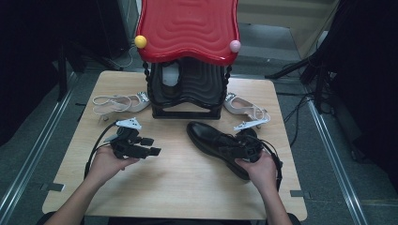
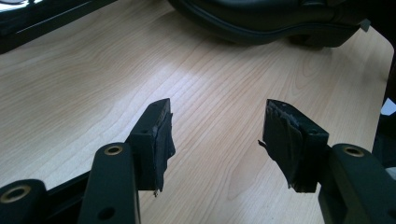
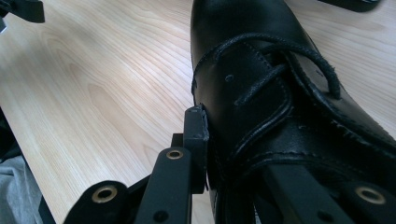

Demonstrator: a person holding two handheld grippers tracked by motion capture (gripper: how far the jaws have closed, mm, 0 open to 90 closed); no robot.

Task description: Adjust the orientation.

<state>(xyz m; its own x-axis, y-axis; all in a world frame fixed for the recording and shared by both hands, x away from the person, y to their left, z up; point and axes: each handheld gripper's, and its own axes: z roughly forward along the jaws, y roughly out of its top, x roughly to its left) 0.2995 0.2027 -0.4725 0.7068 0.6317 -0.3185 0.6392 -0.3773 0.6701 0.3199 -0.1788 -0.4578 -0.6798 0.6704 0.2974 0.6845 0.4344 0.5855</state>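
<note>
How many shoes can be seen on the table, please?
3: a black lace-up shoe at the centre-right, held by the right gripper; one white heeled sandal left of the rack; another on its right. The rack may hide more.

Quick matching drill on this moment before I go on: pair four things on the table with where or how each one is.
Things:
1. black shoe
2. left gripper
3. red rack top
4. white sandal at table's left

States:
A. lying beside the rack's base
B. open, nothing between the jaws
C. raised above the black tiers
D. gripped near the laces by the right gripper

Pairs: 1-D, 2-B, 3-C, 4-A
</note>
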